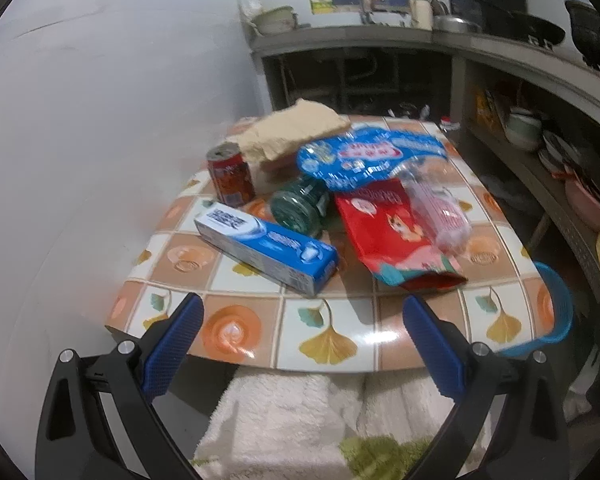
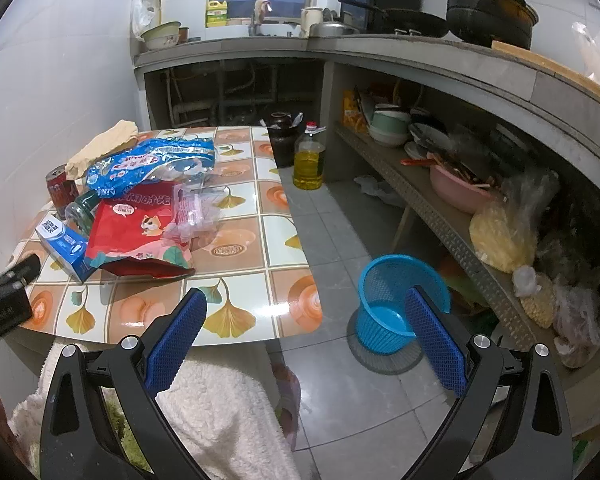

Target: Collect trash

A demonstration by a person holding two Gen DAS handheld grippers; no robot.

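Right wrist view: the tiled-pattern table [image 2: 236, 316] is seen bearing the trash, while a blue plastic mesh basket [image 2: 384, 280] stands on the floor beside it, nothing visible inside. A red foil pouch [image 1: 384, 232], open at its near end, lies beside a blue-and-white toothpaste box [image 1: 268, 250]; a red drink can [image 1: 230, 176] stands behind. Both the left gripper [image 1: 302, 336] and right gripper [image 2: 306, 332] are held with jaws apart, gripping nothing.

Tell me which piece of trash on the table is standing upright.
The red soda can at the far left; the toothpaste box, green bottle and red pouch lie flat.
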